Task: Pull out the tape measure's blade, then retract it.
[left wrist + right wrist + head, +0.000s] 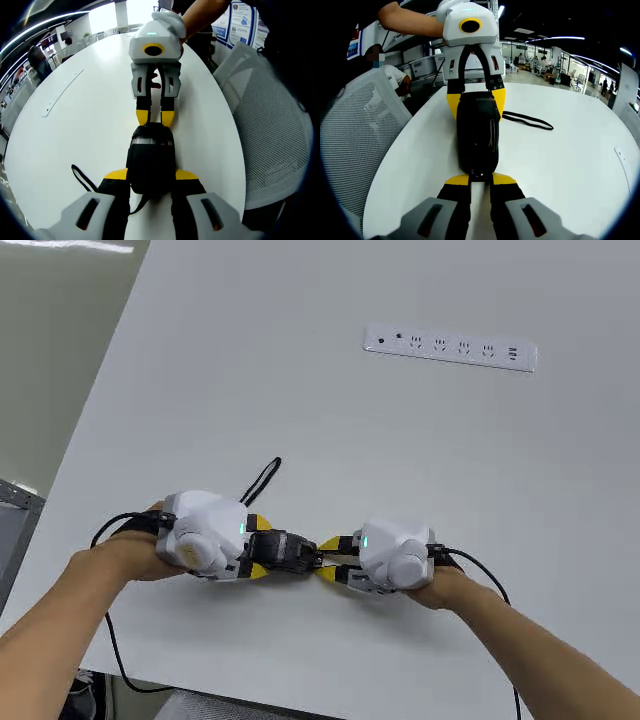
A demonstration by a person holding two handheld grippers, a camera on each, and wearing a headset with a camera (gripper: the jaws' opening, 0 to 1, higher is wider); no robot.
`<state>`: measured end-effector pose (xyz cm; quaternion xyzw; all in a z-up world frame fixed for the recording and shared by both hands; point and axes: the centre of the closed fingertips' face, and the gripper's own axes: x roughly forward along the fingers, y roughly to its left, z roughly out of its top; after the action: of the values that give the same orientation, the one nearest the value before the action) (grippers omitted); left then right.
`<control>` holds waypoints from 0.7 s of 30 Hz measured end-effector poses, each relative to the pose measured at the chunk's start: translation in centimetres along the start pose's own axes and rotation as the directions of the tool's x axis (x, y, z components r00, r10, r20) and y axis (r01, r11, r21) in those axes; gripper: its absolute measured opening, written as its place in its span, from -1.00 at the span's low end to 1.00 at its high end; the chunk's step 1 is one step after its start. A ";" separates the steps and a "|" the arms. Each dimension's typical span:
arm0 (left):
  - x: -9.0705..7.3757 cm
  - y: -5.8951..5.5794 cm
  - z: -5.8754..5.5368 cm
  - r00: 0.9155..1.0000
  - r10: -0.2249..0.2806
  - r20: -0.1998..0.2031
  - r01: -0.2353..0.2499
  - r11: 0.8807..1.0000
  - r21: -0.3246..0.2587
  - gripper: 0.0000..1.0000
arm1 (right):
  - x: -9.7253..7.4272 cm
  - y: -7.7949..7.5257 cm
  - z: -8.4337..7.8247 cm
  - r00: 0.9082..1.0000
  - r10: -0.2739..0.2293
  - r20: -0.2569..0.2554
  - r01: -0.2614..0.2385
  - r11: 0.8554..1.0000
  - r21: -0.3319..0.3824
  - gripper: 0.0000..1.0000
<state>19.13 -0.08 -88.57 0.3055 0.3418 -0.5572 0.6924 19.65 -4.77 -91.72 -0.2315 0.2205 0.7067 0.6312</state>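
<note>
Now, left claw (151,175) tight around the tape measure (285,550), right claw (480,180) nearly closed on its end.

Black tape measure (283,550) and strap (262,480); left gripper (262,547) and right gripper (327,558) white, with yellow fingertips (262,524); white table (400,440) and power strip (450,347).

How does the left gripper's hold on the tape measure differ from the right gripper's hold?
The left gripper has its jaws spread wide, clamping the tape measure by its sides. The right gripper has its jaws narrow, pinching only the front end. Both are hand-held, low over the table, facing each other.
</note>
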 end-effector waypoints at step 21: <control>0.0 0.0 -0.2 1.000 -0.010 -0.005 0.010 1.000 0.023 -0.46 | -0.1 0.2 0.0 1.000 0.001 -0.014 -0.001 1.000 0.003 -0.81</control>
<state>19.09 0.05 -88.72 0.3131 0.3387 -0.5636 0.6852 19.50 -4.88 -91.61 -0.2354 0.2258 0.7050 0.6298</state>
